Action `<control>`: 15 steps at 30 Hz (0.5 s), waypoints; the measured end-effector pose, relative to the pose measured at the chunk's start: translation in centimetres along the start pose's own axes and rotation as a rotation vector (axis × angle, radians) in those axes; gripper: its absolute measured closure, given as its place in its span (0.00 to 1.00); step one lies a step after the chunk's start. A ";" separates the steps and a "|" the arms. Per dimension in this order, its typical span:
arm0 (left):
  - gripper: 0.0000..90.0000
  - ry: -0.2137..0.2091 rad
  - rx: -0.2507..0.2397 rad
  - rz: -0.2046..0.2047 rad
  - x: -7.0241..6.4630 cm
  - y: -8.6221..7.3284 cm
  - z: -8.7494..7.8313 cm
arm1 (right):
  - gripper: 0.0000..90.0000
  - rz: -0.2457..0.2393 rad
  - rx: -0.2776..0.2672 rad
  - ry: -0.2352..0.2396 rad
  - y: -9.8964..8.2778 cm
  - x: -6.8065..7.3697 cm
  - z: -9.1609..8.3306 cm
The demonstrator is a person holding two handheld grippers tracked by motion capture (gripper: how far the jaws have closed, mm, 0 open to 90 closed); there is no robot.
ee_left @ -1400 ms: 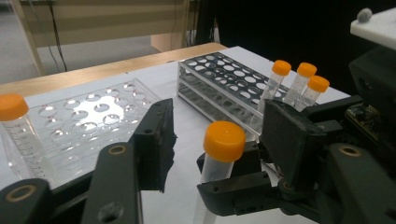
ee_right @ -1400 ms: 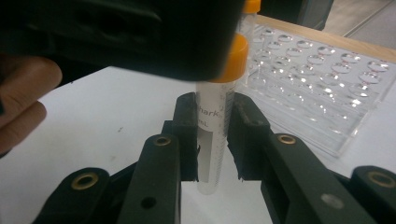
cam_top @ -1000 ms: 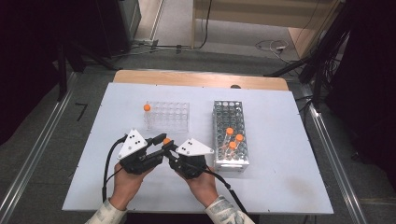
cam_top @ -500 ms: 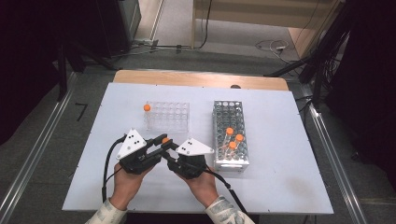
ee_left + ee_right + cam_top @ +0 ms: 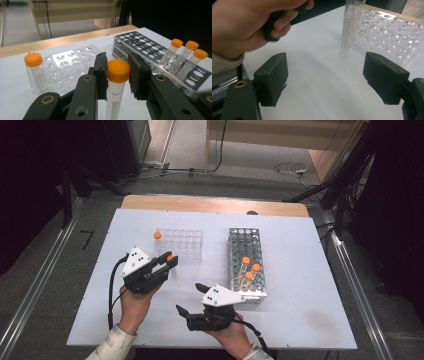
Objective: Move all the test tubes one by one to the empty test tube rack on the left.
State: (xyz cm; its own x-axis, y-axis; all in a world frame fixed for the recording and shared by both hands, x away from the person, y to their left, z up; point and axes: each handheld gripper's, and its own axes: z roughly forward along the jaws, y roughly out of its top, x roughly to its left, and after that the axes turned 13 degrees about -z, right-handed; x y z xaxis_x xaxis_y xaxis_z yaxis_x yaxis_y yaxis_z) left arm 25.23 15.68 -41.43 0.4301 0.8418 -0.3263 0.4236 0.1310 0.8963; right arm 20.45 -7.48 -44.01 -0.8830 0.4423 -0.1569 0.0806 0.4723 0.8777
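Left gripper: pinched the orange-capped tube just under its cap and held it upright above the white table, near the clear rack.
Right gripper: its jaws had just been opening; they stood wide apart with nothing between them.
Clear rack: held one capped tube at its corner.
Metal rack: held three capped tubes.

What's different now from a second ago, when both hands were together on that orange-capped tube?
The right hand-held gripper has just opened its jaws, let go and drawn back toward the person. The left hand-held gripper holds the orange-capped tube alone. The clear rack and metal rack stayed put.
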 end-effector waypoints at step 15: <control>0.78 0.069 -0.019 -0.020 1.3 2.4 1.4 | 0.17 0.002 0.014 -0.020 -3.5 0.1 -5.3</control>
State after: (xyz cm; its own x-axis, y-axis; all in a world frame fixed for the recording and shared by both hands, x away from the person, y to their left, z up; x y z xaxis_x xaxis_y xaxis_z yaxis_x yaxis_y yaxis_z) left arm 27.95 16.36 -40.18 0.3656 0.8726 -0.3238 0.4161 0.1580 0.8955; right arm 17.61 -13.12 -44.70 -0.8734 0.4584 -0.1644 0.0889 0.4818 0.8718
